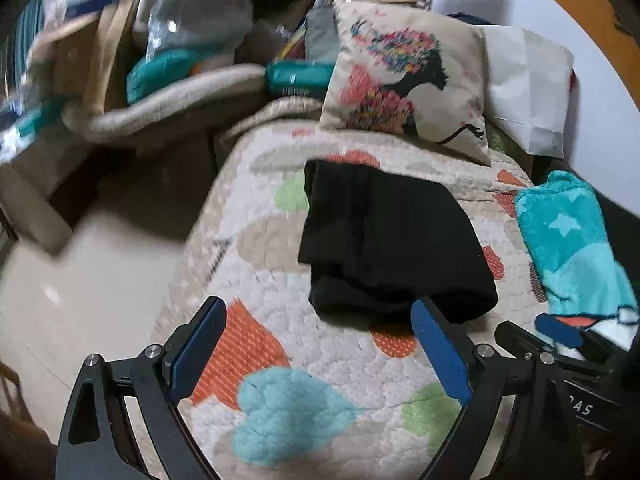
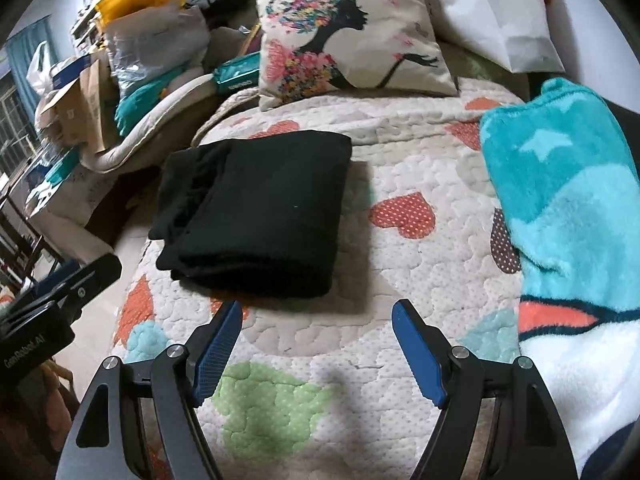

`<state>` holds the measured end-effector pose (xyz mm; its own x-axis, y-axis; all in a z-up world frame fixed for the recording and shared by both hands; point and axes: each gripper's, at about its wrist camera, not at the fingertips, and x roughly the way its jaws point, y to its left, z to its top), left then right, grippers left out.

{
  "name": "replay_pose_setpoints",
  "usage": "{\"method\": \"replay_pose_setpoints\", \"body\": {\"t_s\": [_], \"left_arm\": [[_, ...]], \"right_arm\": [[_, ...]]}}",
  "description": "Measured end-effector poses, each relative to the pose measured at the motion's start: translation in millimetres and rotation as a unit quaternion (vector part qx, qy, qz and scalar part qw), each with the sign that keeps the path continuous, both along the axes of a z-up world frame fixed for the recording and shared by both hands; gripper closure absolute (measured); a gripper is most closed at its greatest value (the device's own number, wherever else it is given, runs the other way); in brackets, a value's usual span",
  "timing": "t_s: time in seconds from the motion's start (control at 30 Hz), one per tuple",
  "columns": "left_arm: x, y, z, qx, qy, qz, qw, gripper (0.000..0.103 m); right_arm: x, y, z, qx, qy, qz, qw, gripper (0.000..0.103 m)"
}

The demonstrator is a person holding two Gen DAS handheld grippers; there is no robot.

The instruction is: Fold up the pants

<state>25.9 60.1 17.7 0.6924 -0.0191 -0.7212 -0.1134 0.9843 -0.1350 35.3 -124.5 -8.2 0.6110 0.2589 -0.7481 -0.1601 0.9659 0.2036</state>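
Both grippers, left (image 1: pixel 318 320) and right (image 2: pixel 317 322), are wide apart, holding nothing. My black pants (image 2: pixel 256 212) sit folded mid-frame on the quilt (image 2: pixel 420 272). I should pat the edges flat gently.

Quilt (image 2: pixel 400 152) carries folded pants (image 2: pixel 260 216), cushion (image 2: pixel 344 28), blanket (image 2: pixel 568 208).

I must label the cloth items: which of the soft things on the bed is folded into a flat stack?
The black pants, stacked flat mid-quilt. The printed cushion leans upright; the teal blanket lies bunched.
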Motion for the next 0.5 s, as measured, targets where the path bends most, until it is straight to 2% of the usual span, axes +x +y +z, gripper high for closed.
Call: {"method": "replay_pose_setpoints", "body": {"t_s": [0.1, 0.2, 0.5], "left_arm": [[3.9, 4.2, -6.4, -0.024, 0.018, 0.003, 0.9995, 0.01], [5.2, 4.2, -8.8, -0.03, 0.024, 0.005, 0.9993, 0.01], [2.8, -3.8, -4.4, 0.003, 0.014, -0.001, 0.9999, 0.01]], "right_arm": [[2.3, -0.1, -4.2, 0.0, 0.01, -0.002, 1.0, 0.021], [3.1, 2.2, -7.8, -0.001, 0.016, 0.0, 1.0, 0.021], [2.4, 7.3, -10.1, -0.012, 0.015, 0.006, 1.0, 0.021]]}}
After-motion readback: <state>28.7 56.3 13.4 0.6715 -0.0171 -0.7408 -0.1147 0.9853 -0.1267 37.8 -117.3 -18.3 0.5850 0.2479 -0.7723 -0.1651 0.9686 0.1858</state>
